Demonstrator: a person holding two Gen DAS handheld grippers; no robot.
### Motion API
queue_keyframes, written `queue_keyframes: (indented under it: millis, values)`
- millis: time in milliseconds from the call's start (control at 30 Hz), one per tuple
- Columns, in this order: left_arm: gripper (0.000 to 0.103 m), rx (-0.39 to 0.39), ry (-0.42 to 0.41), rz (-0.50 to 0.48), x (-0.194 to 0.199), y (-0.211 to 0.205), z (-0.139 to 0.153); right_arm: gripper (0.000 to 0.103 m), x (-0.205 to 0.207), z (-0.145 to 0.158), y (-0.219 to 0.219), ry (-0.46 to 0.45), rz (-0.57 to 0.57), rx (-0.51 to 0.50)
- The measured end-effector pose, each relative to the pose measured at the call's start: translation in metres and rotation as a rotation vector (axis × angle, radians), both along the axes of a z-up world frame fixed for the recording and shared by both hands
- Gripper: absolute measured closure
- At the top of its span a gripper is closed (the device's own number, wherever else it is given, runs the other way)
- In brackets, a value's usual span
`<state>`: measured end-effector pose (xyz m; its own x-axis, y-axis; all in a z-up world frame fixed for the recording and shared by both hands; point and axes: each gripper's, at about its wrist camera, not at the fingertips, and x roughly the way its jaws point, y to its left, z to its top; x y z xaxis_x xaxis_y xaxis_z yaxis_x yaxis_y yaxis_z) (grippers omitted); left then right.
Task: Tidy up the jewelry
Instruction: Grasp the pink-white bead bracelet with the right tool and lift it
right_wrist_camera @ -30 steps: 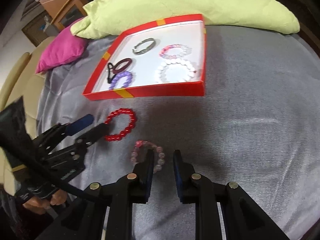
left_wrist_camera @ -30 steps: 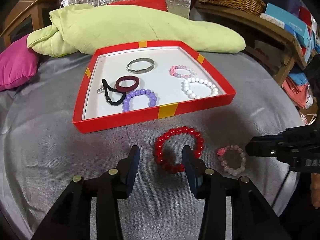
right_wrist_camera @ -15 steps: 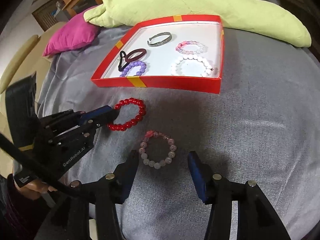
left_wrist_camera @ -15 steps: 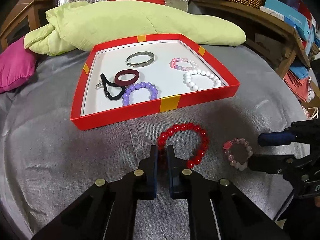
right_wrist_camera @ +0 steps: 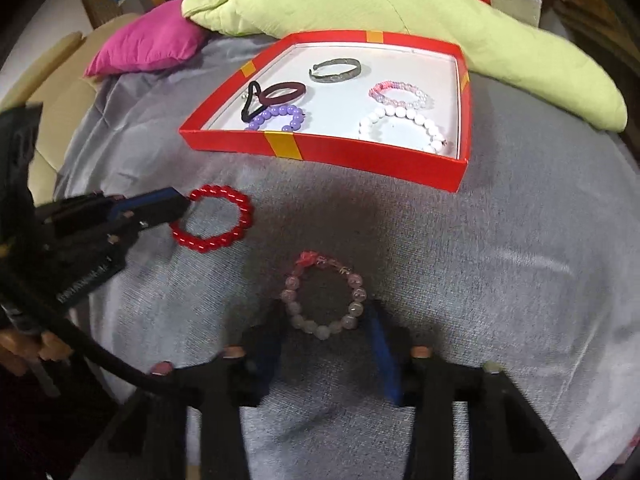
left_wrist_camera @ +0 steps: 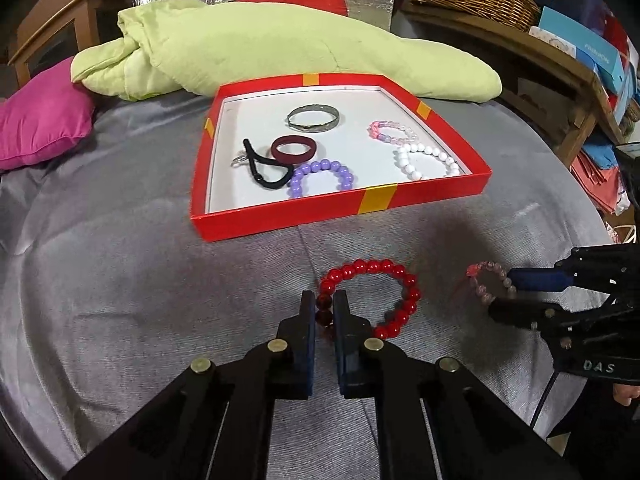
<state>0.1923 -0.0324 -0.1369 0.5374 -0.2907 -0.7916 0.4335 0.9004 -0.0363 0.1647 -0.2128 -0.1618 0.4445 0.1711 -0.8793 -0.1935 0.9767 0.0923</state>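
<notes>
left tool [left_wrist_camera: 324, 312] pinching red bracelet [left_wrist_camera: 384, 292]; box [left_wrist_camera: 280, 216] at 12. right tool [right_wrist_camera: 326, 330] spread astride pink bracelet [right_wrist_camera: 324, 300].

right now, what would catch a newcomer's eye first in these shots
The red tray at the centre of the grey cloth stands out first, with bracelets and hair ties inside. In front of it, the left hand-held gripper is shut on the red bracelet. To its right, the right hand-held gripper is open around the pink bracelet.
</notes>
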Motion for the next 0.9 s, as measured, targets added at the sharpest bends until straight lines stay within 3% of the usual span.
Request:
queue_keyframes:
  millis: [133, 467, 500, 633, 767, 900]
  values:
    - [0.094, 0.0, 0.001, -0.002, 0.0, 0.0, -0.001, 0.085, 0.001, 0.001, -0.007, -0.01, -0.02, 0.004]
    - [0.093, -0.008, 0.006, -0.009, -0.001, 0.0, 0.0, 0.085, 0.005, 0.005, -0.03, -0.007, -0.091, 0.038]
    - [0.091, -0.01, 0.007, -0.016, -0.001, 0.0, 0.001, 0.085, 0.005, 0.004, -0.03, 0.0, -0.092, 0.036]
    - [0.055, -0.011, 0.001, -0.036, -0.004, -0.004, 0.001, 0.084, 0.007, -0.001, -0.03, 0.03, -0.096, 0.034]
    - [0.047, -0.016, -0.012, -0.051, -0.007, -0.006, 0.004, 0.084, 0.007, -0.002, -0.03, 0.04, -0.096, 0.033]
    - [0.047, -0.012, 0.012, -0.059, -0.006, -0.009, 0.0, 0.083, 0.008, -0.004, -0.032, 0.057, -0.102, 0.058]
